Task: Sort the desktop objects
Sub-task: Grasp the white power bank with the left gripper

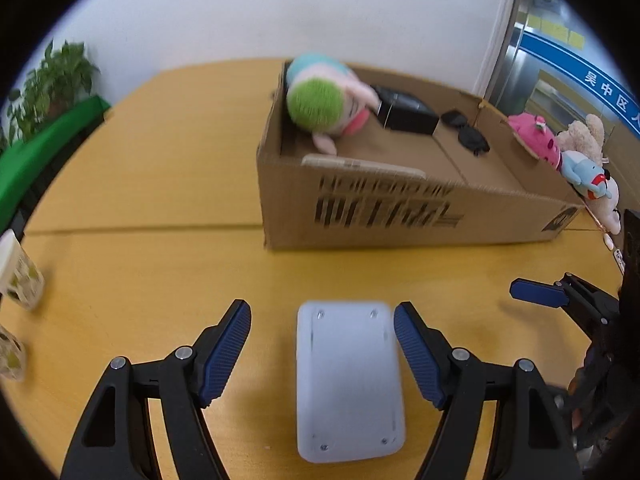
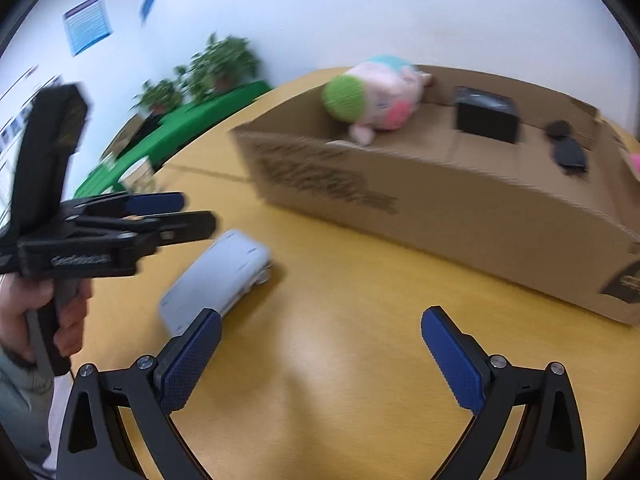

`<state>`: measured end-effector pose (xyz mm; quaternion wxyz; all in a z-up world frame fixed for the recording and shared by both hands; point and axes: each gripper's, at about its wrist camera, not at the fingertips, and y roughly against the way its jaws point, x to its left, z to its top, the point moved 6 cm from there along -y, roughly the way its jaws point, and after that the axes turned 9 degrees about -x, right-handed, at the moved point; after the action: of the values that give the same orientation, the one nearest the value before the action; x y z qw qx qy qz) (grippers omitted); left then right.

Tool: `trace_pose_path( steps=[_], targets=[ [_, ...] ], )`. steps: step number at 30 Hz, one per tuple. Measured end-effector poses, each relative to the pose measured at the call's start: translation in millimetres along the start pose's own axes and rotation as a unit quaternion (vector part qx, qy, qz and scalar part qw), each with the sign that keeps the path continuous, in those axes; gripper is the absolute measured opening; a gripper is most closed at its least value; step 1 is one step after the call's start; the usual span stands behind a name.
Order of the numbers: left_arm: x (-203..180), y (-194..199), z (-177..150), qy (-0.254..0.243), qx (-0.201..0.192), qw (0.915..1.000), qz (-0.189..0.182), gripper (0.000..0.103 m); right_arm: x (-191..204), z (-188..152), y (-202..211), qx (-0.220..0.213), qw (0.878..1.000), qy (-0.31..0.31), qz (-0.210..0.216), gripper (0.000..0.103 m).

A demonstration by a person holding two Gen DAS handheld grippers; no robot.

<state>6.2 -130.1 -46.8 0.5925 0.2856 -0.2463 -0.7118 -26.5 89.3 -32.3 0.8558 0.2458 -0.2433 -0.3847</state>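
A flat white rectangular device (image 1: 347,380) lies on the yellow table (image 1: 140,280), between the open fingers of my left gripper (image 1: 322,336) without touching them. It also shows in the right wrist view (image 2: 218,280), under the left gripper (image 2: 192,216). My right gripper (image 2: 320,356) is open and empty over bare table to the right of the device; one of its fingers (image 1: 536,294) shows in the left wrist view. An open cardboard box (image 1: 400,204) behind holds a plush toy with green hair (image 1: 324,104), a black box (image 1: 404,114) and small black items (image 1: 468,132).
Several plush toys (image 1: 568,152) sit to the right of the box. Patterned cups (image 1: 20,280) stand at the table's left edge. Potted plants (image 1: 52,80) and a green surface (image 1: 40,152) lie beyond the table on the left.
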Motion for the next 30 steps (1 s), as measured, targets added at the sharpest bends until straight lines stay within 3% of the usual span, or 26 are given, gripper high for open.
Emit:
trace_pose_path(
  steps=[3, 9, 20, 24, 30],
  targets=[
    [3, -11, -15, 0.003, 0.023, 0.9997, -0.001, 0.063, 23, -9, -8, 0.017, 0.999, 0.034, 0.031, 0.101],
    [2, -15, -21, 0.043, 0.029, 0.9972, -0.054, 0.043, 40, -23, -18, 0.044, 0.996, 0.048, 0.054, 0.101],
    [-43, -20, -33, 0.114, 0.045, 0.9896, -0.075, 0.042, 35, -49, -4, 0.07, 0.995, 0.048, 0.06, 0.101],
    [-83, -25, -44, 0.126, 0.07, 0.9817, -0.124, 0.042, 26, -55, 8, 0.067, 0.995, 0.044, 0.055, 0.101],
    [-103, -26, -45, 0.104, 0.084, 0.9808, -0.142, 0.04, -6, -60, 32, 0.063, 0.997, 0.028, 0.031, 0.099]
  ],
)
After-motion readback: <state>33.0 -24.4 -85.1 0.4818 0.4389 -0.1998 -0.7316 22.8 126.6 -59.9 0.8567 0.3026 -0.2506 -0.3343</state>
